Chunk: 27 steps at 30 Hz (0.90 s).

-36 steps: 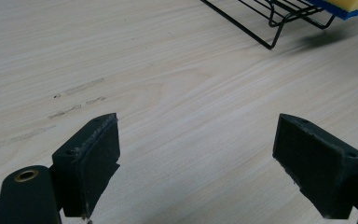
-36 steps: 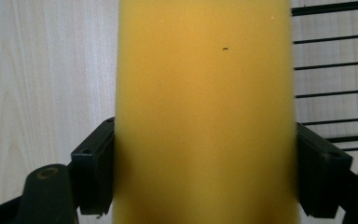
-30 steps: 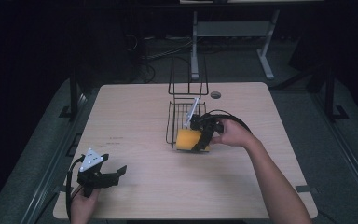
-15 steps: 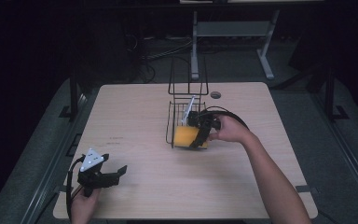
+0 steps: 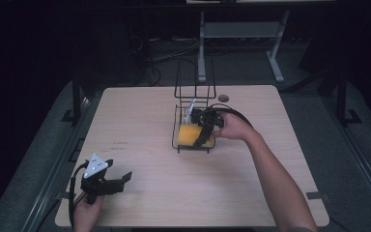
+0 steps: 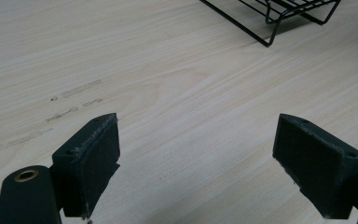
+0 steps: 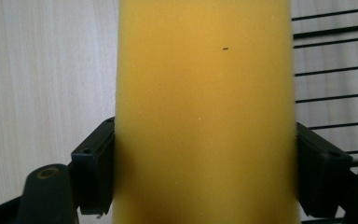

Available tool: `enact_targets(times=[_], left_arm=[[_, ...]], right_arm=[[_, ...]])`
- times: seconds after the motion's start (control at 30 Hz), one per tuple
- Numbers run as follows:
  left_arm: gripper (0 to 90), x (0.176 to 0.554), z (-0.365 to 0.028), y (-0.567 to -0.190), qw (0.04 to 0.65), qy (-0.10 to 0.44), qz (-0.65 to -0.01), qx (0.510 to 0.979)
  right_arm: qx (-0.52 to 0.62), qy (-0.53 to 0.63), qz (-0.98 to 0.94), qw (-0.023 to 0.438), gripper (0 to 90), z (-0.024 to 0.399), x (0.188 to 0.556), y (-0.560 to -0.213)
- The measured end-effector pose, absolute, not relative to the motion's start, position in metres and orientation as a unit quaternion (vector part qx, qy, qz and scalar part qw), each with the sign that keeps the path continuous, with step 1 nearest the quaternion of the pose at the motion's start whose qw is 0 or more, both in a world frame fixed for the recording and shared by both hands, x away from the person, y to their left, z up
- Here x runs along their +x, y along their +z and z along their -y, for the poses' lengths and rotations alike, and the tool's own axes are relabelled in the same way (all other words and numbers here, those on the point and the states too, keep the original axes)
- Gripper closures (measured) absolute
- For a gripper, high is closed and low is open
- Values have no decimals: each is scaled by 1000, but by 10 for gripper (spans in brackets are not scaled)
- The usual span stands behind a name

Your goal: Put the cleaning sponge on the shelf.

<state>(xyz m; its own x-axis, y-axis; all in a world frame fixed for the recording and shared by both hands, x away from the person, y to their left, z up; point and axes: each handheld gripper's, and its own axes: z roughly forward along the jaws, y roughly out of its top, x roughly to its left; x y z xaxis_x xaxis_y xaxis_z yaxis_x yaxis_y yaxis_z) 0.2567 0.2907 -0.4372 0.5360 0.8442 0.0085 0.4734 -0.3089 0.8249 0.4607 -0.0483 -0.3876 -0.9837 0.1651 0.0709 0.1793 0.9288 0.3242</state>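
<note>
**Yellow block settles into the wire rack**

Nearest the person, the left gripper rests at the table's front edge, jaws spread wide, gripping nothing. Farther out, the right gripper pinches the yellow block, which has shifted slightly deeper into the black wire rack over the last second; release seems close.

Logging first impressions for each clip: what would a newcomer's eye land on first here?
The yellow-orange block stands out, clamped in the right hand-held gripper at the black wire rack near the middle of the wooden table. Next, the left hand-held gripper rests at the table's near left corner, jaws wide apart around nothing.
</note>
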Motion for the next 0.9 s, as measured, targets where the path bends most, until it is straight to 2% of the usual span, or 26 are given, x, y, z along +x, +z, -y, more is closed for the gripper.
enact_targets(times=[0.5, 0.9], left_arm=[[141, 256, -289, -437, 408, 228, -421, 777], [141, 255, -287, -436, 408, 228, -418, 779]], right_arm=[[-108, -178, 978, 30, 216, 51, 479, -399], [-110, -178, 978, 19, 216, 50, 485, -395]])
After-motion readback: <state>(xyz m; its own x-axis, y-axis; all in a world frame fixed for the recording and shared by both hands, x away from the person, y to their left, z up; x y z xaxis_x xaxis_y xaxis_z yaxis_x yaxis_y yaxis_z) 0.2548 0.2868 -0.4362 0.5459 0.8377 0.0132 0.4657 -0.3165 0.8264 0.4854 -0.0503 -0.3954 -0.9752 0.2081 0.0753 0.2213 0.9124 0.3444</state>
